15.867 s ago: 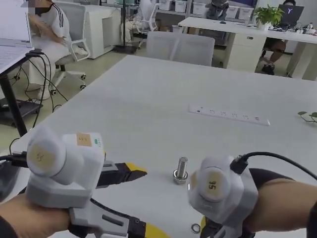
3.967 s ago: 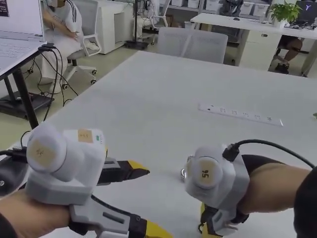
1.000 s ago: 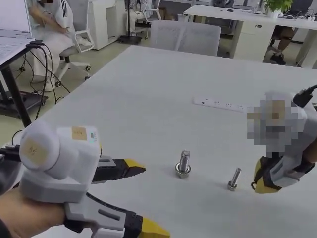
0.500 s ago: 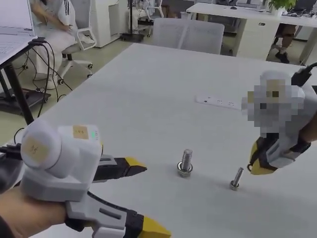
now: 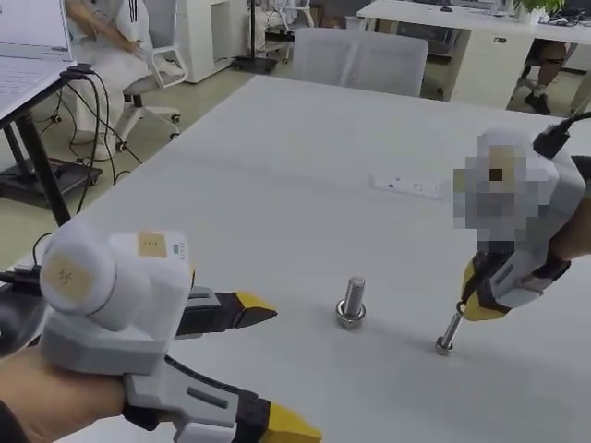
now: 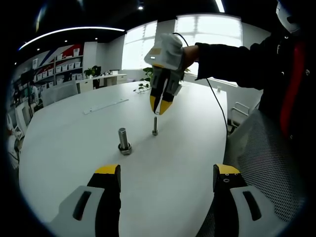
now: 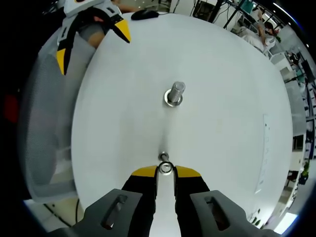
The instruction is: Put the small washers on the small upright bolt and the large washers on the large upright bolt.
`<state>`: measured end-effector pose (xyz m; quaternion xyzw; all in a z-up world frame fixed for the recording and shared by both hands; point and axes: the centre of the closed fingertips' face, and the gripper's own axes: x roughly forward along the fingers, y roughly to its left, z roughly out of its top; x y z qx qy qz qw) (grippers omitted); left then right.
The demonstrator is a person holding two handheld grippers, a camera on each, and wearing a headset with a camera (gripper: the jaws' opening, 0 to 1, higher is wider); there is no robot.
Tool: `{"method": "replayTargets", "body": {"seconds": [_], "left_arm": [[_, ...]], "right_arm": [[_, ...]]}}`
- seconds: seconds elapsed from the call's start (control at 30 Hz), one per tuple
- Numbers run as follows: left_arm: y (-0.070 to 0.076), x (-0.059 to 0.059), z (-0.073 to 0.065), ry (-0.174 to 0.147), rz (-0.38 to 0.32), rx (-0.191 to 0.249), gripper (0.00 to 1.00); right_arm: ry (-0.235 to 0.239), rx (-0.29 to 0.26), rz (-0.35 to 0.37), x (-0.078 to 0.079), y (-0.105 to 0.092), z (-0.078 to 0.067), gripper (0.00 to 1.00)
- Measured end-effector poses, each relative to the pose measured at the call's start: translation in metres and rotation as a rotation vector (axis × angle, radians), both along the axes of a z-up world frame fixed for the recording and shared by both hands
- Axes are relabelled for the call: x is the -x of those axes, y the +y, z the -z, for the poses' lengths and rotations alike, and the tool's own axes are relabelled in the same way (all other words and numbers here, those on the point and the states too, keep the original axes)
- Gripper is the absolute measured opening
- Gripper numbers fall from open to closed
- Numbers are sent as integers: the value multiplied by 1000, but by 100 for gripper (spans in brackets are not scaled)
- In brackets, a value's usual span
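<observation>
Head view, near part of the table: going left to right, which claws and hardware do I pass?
left claw, open → large upright bolt → small bolt → right claw, shut on a small washer by the small bolt's top

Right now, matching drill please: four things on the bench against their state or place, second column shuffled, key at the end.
Things
1. large silver threaded bolt
2. small silver bolt
3. small metal ring washer
4. left gripper, yellow-tipped

State or place
A. jaws wide apart, holding nothing
B. pinched between the tips of the right gripper
C. just under the right gripper's tips
D. standing upright, apart from both grippers

Pairs: 1-D, 2-C, 3-B, 4-A
</observation>
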<state>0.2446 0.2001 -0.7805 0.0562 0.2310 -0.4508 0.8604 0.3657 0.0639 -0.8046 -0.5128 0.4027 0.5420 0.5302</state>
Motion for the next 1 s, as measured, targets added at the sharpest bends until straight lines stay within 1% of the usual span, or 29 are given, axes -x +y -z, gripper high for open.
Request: {"method": "replayTargets", "body": {"seconds": [0.37,0.57,0.7,1.0], "left_arm": [[0,0,2,9,-4,0,76],[0,-1,2,12,-5,-1,76],[0,-2,2,13,-6,-1,76],[1,-3,3,17,-10,-2,76]], "right_arm": [[12,13,-7,-4,-1,6,14],[16,11,-8,-3,0,7,14],[17,12,-6,-5,0,8,14],[27,11,-7,-3,0,11,14]]}}
